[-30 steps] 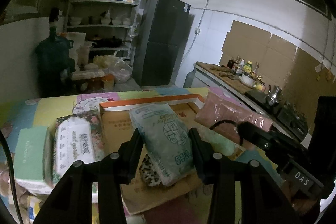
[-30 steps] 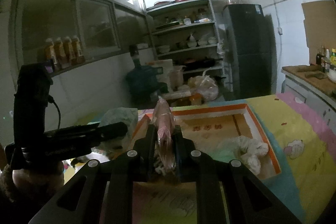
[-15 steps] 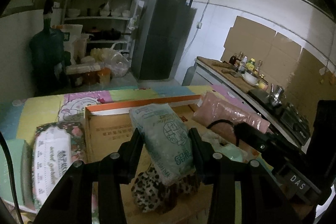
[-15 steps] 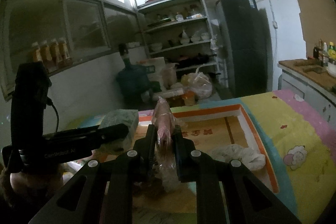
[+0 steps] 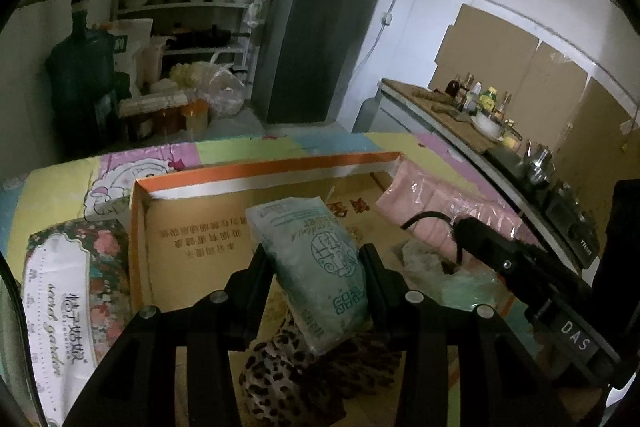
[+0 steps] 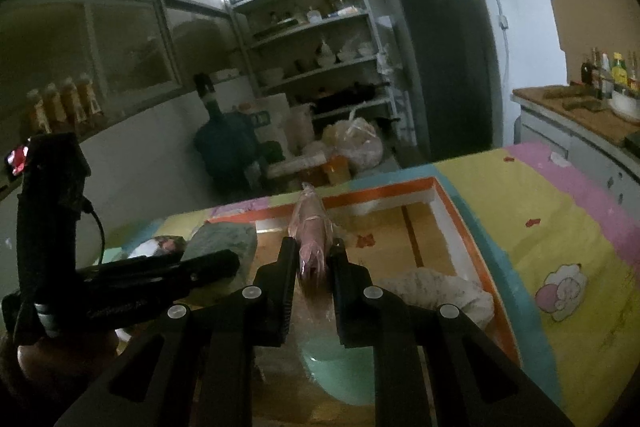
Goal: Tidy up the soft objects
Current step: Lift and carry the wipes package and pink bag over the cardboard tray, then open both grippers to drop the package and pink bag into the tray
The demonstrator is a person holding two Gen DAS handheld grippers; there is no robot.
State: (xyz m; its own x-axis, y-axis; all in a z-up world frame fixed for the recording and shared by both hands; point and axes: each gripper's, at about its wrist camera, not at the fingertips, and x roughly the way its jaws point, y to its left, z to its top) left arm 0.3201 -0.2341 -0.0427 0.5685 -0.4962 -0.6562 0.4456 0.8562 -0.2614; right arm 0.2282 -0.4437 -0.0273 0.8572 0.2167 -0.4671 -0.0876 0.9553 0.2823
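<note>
Left wrist view showed my left gripper [image 5: 316,259] clamped on one pale green plastic tissue pack [image 5: 310,263], its long axis running away from me, hanging over the orange-rimmed cardboard box [image 5: 264,169] and a leopard-print cloth [image 5: 280,375]. My right gripper [image 6: 312,255] pinched one pink plastic-wrapped pack [image 6: 310,227] edge-on above the same box, so I judged both needed only lowering. One floral tissue pack [image 5: 60,291] lay outside, left.
</note>
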